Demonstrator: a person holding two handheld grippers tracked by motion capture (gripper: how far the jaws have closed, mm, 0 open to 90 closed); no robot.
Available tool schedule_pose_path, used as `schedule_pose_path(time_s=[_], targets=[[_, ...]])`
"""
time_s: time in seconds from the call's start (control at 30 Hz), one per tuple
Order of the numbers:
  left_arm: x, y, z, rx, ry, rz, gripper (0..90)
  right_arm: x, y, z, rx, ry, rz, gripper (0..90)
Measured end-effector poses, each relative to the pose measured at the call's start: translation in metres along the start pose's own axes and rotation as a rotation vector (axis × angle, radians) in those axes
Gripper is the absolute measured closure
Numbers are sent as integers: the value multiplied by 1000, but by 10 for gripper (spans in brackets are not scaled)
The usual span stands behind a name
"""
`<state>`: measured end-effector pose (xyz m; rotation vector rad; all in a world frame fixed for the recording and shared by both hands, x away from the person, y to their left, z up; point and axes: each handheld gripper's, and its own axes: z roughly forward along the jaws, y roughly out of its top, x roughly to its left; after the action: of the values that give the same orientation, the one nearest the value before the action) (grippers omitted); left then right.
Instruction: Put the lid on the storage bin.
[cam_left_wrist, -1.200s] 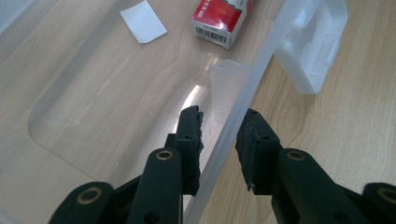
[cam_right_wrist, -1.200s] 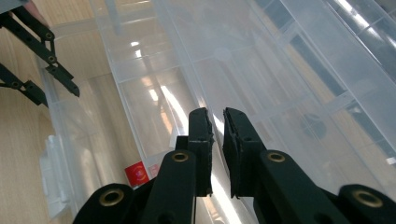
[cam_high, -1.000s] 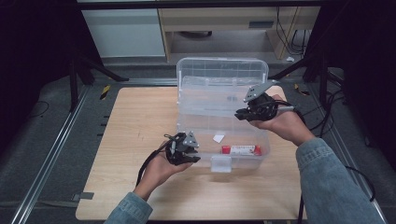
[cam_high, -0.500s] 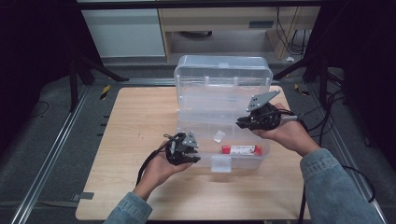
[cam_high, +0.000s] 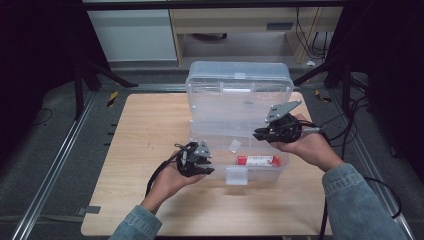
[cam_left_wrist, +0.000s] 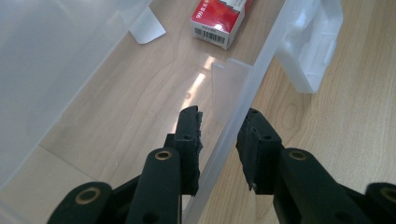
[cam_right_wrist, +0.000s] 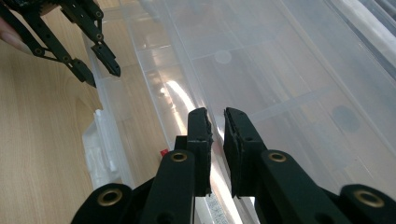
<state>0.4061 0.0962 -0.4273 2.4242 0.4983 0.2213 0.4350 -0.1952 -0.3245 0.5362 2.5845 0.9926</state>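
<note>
A clear plastic box (cam_high: 196, 134) stands open on the wooden table, its lid (cam_high: 240, 82) tipped back. A small red carton (cam_high: 257, 160) (cam_left_wrist: 219, 18) lies on the box floor near the front wall, beside a small clear divider piece (cam_high: 234, 146) (cam_left_wrist: 147, 29). My left gripper (cam_high: 206, 167) (cam_left_wrist: 223, 112) straddles the box's front wall (cam_left_wrist: 243, 88) with its jaws apart, and a gap shows at the inner pad. My right gripper (cam_high: 257, 134) (cam_right_wrist: 216, 112) hovers over the box's right half. Its jaws are almost together and I see nothing between them. The left gripper (cam_right_wrist: 102, 74) also appears far off.
The box's front latch (cam_high: 236, 175) (cam_left_wrist: 310, 51) juts toward me over the table (cam_high: 145, 130). Metal rails (cam_high: 55, 165) run along both table sides. Cables trail off the right side.
My right hand has come down and toward me from the lid's edge to just above the box's base. The left hand has stayed where it was.
</note>
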Motion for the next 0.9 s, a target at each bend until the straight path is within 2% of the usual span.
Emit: schedule_pose_path(time_s=[0.1, 0.23, 0.33, 0.53, 0.6, 0.67, 0.73, 0.77, 0.8, 0.9], targets=[[2, -1, -15, -43, -9, -27, 609, 0, 0, 0, -1, -1, 3, 807], [3, 0, -44, -116, -20, -29, 584, 0, -1, 0, -1, 2, 2, 807], [4, 1, -67, -152, -18, -62, 579, 1, -1, 0, -2, -2, -1, 806], [19, -4, -111, -213, 15, -137, 619, 3, -3, -1, -6, -6, 3, 803], [26, -5, -124, -225, 48, -157, 640, 3, -4, 0, -6, -3, 4, 803], [35, -3, -131, -231, 84, -159, 669, 3, -4, 0, -6, -1, 2, 802], [42, 0, -135, -225, 98, -170, 690, 4, -3, 0, -5, -1, 2, 801], [42, 0, -136, -211, 102, -209, 702, 4, -4, 0, -7, -3, 0, 800], [49, 4, -135, -237, 112, -190, 708, 4, -4, 0, -8, -5, 1, 800], [57, 12, -133, -268, 128, -214, 719, 4, -4, 0, -13, -4, 4, 797]])
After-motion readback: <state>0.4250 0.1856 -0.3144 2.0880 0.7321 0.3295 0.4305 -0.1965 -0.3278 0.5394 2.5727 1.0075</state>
